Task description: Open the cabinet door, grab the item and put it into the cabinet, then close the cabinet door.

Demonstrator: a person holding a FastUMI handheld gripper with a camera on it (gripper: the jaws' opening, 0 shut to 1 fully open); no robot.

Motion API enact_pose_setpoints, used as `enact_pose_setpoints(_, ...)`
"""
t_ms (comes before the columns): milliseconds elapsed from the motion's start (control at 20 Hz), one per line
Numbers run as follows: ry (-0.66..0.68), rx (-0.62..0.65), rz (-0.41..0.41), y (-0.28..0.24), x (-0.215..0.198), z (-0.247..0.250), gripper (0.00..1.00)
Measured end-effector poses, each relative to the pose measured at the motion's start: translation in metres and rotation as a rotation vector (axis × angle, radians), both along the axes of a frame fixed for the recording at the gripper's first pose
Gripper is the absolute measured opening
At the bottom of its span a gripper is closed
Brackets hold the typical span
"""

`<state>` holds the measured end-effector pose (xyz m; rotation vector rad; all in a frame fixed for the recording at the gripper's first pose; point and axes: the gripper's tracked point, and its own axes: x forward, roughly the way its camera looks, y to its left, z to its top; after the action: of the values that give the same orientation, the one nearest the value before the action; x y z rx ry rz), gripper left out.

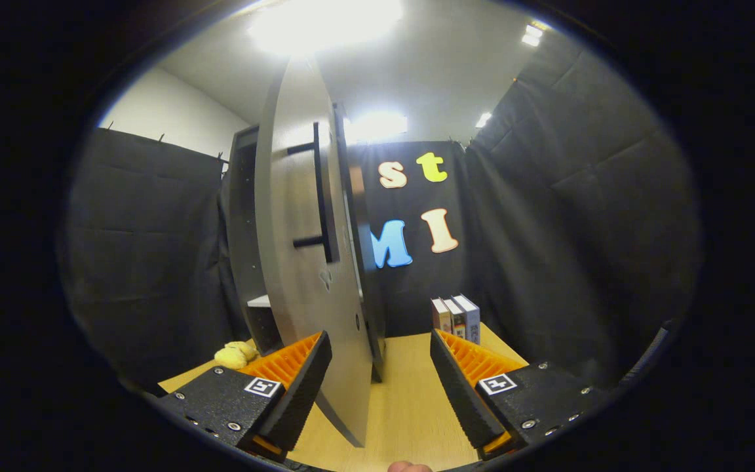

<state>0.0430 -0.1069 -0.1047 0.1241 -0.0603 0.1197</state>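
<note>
The tongs (381,377) stood spread, gripping nothing, the one cabinet door (309,275) swung open between their fingers. One yellow item (234,355) lay on the surface (410,393) beyond the left finger; three books (456,318) stood beyond the right.

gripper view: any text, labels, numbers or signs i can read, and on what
Square markers on each side of the open gripper: black patterns, no words.
Books on the table, beyond the fingers: too small to read.
Cabinet door, ajar: small mark, illegible.

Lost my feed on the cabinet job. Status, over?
Fingers open, holding nothing. Cabinet door swung open, its edge between the fingers. Yellow item on the table by the cabinet, ungrabbed. Books beyond.
</note>
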Motion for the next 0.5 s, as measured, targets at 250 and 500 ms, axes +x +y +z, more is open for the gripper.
enact_pose_setpoints(250,0.124,-0.122,-0.075,0.014,-0.025,-0.109,0.95)
enact_pose_setpoints(500,0.303,-0.117,0.024,0.103,-0.06,-0.225,0.95)
